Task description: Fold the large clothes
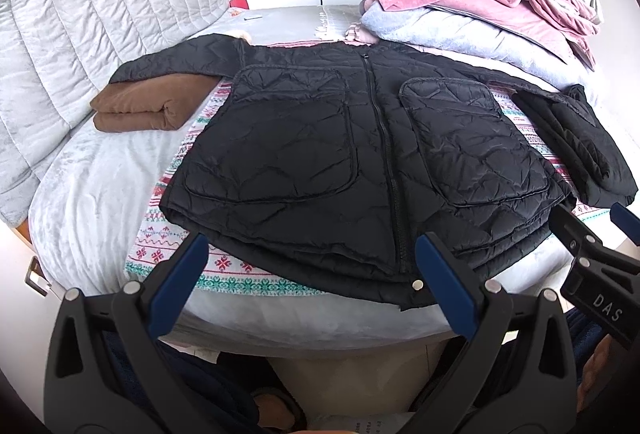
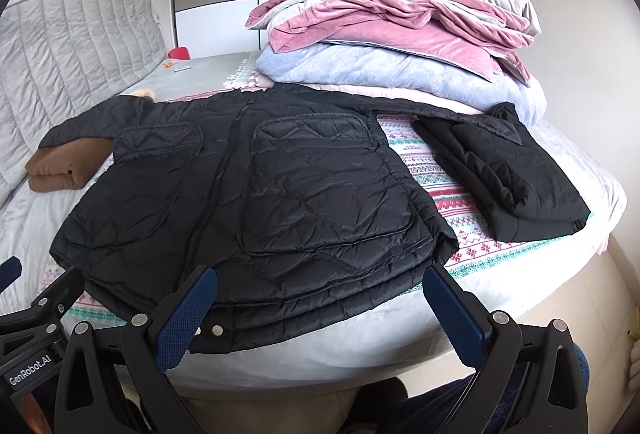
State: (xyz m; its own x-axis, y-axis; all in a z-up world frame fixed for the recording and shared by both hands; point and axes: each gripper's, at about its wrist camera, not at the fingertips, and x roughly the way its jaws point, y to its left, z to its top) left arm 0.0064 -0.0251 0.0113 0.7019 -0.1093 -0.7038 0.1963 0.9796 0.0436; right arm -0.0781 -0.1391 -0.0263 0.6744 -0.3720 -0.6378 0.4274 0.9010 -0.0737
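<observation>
A black quilted jacket [image 1: 340, 153] lies flat, front up and zipped, on a patterned blanket [image 1: 224, 268] on the bed; it also shows in the right wrist view [image 2: 280, 193]. Its right sleeve [image 2: 500, 169] lies bunched beside the body. Its left sleeve [image 1: 172, 61] rests over a folded brown cloth [image 1: 148, 105]. My left gripper [image 1: 312, 254] is open and empty just above the hem near the zipper. My right gripper [image 2: 320, 286] is open and empty over the hem's right part; it also shows in the left wrist view [image 1: 592, 218].
A stack of pink, blue and grey bedding with a pillow [image 2: 400, 33] stands behind the jacket at the right. A grey quilted headboard [image 1: 80, 13] runs along the left. The bed's front edge [image 2: 360, 354] is just below the hem. A red object [image 2: 180, 53] lies far back.
</observation>
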